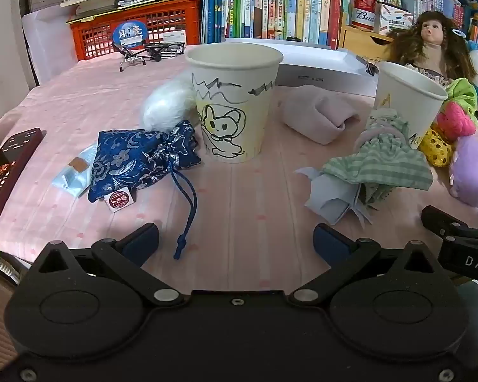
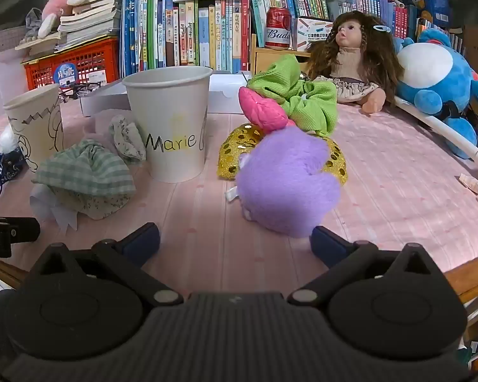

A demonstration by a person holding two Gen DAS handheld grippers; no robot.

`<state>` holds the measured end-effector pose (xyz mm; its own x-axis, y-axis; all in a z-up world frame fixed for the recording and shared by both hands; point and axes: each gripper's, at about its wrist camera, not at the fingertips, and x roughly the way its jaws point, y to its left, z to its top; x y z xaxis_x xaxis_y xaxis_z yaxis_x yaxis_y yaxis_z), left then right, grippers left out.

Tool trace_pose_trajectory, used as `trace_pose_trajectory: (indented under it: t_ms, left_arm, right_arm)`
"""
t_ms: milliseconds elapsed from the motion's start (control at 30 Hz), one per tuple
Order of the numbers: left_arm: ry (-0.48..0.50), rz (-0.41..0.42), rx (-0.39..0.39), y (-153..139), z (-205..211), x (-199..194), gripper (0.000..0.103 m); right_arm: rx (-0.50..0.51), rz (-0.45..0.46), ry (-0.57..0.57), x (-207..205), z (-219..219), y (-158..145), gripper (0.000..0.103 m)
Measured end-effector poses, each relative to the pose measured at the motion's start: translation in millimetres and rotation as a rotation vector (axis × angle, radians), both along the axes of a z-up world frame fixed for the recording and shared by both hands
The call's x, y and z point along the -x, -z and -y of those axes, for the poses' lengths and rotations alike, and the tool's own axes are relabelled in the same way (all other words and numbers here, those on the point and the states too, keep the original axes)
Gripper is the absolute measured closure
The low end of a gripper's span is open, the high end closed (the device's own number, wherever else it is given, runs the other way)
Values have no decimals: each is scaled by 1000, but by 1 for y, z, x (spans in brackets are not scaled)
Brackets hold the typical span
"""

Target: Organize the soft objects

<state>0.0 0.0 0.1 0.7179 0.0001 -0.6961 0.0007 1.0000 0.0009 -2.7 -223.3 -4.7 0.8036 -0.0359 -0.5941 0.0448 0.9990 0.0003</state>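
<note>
1. The left gripper stands wide open with nothing between its fingers, tilted down over the pink tablecloth.
2. The right gripper is likewise spread wide and holds nothing.
3. Ahead of the left gripper stands the drawn-on paper cup; what shows of its inside is bare. The blue brocade pouch lies ahead to its left, the white fluffy ball behind that.
4. Ahead of the right gripper, the purple plush lies just past its right finger, touching the gold sequin scrunchie; the green scrunchie and pink piece sit behind.
5. The "Marie" cup is ahead left, the green checked cloth beside it.
6. Judgement: every soft item seen lies loose on the table, so the sorting looks unstarted.
</note>
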Motion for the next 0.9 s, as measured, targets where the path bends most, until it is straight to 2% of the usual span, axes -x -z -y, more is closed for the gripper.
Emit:
trace_pose_trajectory:
  t_ms: [533, 900]
  left_arm:
    - [7, -8, 1, -4, -10, 1, 0]
    - [0, -6, -5, -2, -2, 0, 0]
  right_arm:
    - [1, -6, 0, -1, -1, 0, 0]
    - [2, -10, -1, -1, -1, 0, 0]
